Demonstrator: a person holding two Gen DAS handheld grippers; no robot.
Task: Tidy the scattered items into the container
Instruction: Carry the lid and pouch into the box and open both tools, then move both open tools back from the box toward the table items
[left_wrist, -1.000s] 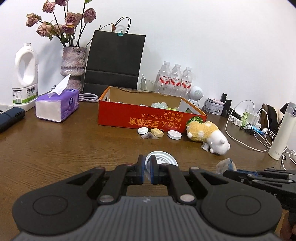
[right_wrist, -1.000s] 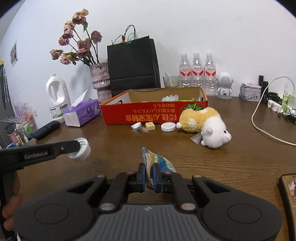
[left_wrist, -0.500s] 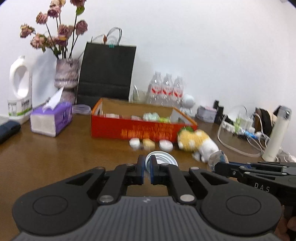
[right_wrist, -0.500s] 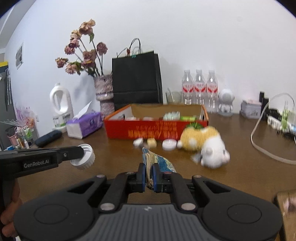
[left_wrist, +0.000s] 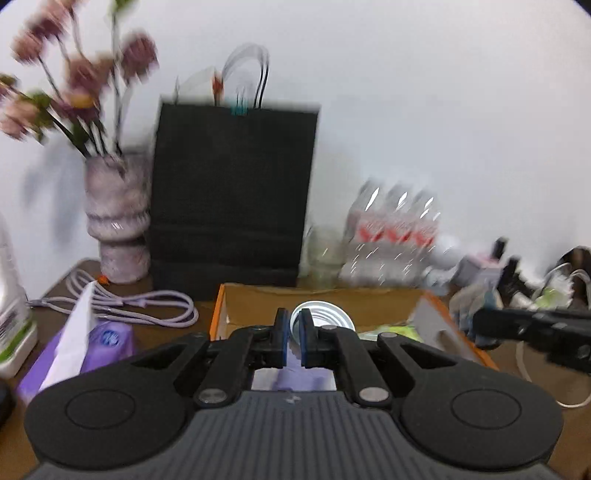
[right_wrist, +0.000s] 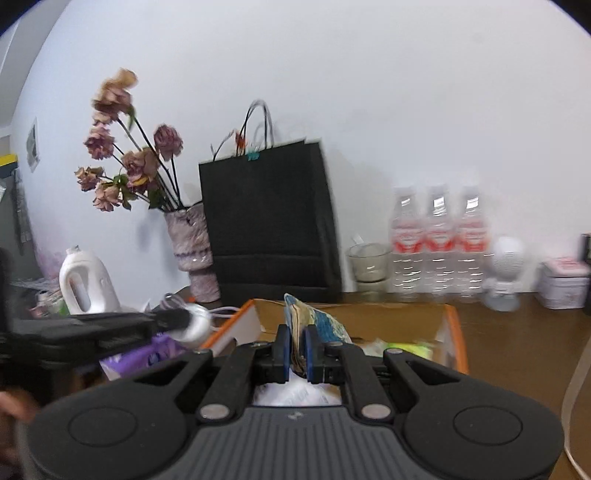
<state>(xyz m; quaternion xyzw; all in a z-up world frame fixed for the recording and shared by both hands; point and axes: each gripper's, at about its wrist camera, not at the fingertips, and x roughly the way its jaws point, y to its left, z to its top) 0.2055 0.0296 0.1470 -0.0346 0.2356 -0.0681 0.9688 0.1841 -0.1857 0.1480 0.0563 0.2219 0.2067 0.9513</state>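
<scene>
The left gripper (left_wrist: 291, 341), low in the frame centre and pointing level toward the back wall, pinches the rim of a round white plastic lid with a silvery inner face (left_wrist: 322, 320), held over the near left part of the orange-rimmed cardboard box (left_wrist: 373, 300). The right gripper (right_wrist: 296, 353), equally level at centre bottom, clamps a crumpled blue and tan snack wrapper (right_wrist: 320, 324) above the same box's near edge. Behind, at mid-frame, stands a black paper bag (right_wrist: 269, 221). Labels on the three clear water bottles (right_wrist: 437, 240), right of centre, are too blurred to read.
</scene>
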